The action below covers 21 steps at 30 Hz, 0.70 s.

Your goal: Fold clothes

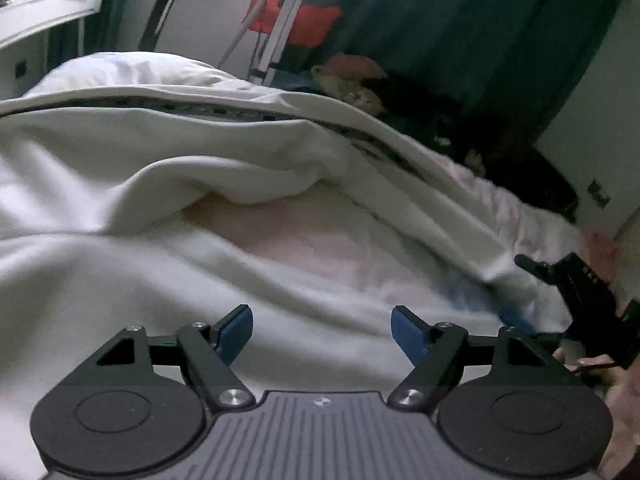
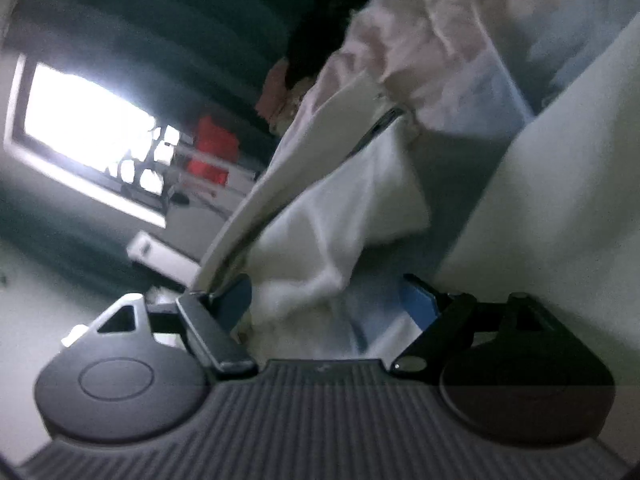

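A white garment (image 1: 168, 200) with a dark zipper strip lies rumpled across the bed, one side folded back over its pale inner lining. My left gripper (image 1: 322, 332) hovers low over the garment, jaws wide apart and empty. My right gripper (image 2: 328, 300) is open too, tilted hard, with a bunched white fold of the garment (image 2: 332, 216) lying between its blue pads. The right gripper also shows in the left wrist view (image 1: 576, 292) at the garment's right edge.
A white pillow (image 1: 120, 70) lies at the bed's far end. A pile of dark and pink items (image 1: 360, 80) sits behind the garment. A red object (image 1: 304, 20) hangs on a metal rack by dark green curtains. A bright window (image 2: 88, 124) shows on the right wrist view's left.
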{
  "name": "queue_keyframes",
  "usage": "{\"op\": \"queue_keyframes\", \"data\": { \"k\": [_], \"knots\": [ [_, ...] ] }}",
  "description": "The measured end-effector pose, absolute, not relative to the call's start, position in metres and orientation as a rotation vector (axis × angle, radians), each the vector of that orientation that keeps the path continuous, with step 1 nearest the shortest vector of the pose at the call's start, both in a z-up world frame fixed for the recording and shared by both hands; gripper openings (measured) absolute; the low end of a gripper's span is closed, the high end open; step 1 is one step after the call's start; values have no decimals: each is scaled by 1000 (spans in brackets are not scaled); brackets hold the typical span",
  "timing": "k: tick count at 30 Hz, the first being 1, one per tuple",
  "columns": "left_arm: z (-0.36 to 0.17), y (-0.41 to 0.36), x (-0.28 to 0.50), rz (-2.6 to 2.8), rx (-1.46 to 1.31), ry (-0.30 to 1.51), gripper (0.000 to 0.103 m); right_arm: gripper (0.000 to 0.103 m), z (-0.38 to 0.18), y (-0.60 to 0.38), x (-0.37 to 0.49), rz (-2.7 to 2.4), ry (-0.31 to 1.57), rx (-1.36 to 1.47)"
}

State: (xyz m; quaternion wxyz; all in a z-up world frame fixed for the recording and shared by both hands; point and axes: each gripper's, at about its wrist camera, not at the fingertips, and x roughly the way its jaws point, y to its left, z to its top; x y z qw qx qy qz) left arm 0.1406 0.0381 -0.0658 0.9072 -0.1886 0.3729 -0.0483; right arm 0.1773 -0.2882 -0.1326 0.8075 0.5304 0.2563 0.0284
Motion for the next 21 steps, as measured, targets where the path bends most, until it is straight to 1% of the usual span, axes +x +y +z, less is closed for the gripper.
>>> {"op": "queue_keyframes", "data": {
  "k": [2, 3, 5, 6, 7, 8, 9, 10, 12, 13, 15, 16, 17, 18, 20, 21],
  "knots": [
    [-75, 49, 161, -82, -468, 768, 81, 80, -143, -303, 188, 28, 532, 1214],
    [-80, 55, 171, -73, -507, 766, 81, 74, -146, -307, 193, 8, 527, 1228],
    [-89, 66, 191, -55, -586, 763, 80, 72, -152, -317, 204, -30, 517, 1254],
    [-94, 72, 201, -45, -625, 761, 80, 65, -155, -321, 209, -49, 511, 1267],
    [-98, 82, 210, -26, -691, 761, 78, 50, -154, -325, 214, -74, 520, 1248],
    [-103, 95, 214, -16, -771, 750, 78, 40, -152, -329, 217, -92, 517, 1233],
    [-106, 107, 217, -11, -851, 735, 78, 26, -151, -336, 220, -92, 500, 1235],
    [-109, 117, 220, -10, -914, 726, 77, 18, -150, -343, 223, -90, 482, 1238],
    [-113, 133, 223, -10, -1011, 715, 73, 12, -143, -357, 224, -87, 445, 1249],
    [-113, 136, 224, -11, -1029, 710, 71, 11, -137, -364, 222, -90, 421, 1248],
    [-113, 140, 225, -17, -1056, 701, 70, 11, -126, -380, 217, -109, 354, 1251],
    [-114, 141, 225, -21, -1069, 696, 67, 11, -120, -388, 215, -120, 320, 1252],
    [-113, 146, 226, -17, -1063, 701, 58, 11, -114, -396, 212, -130, 286, 1253],
    [-113, 151, 226, -11, -1050, 709, 52, 11, -111, -402, 207, -145, 257, 1260],
    [-112, 157, 225, -9, -1033, 728, 26, 11, -109, -413, 194, -201, 213, 1258],
    [-112, 156, 223, -16, -1030, 740, 18, 11, -113, -417, 190, -253, 235, 1263]
  ]
}}
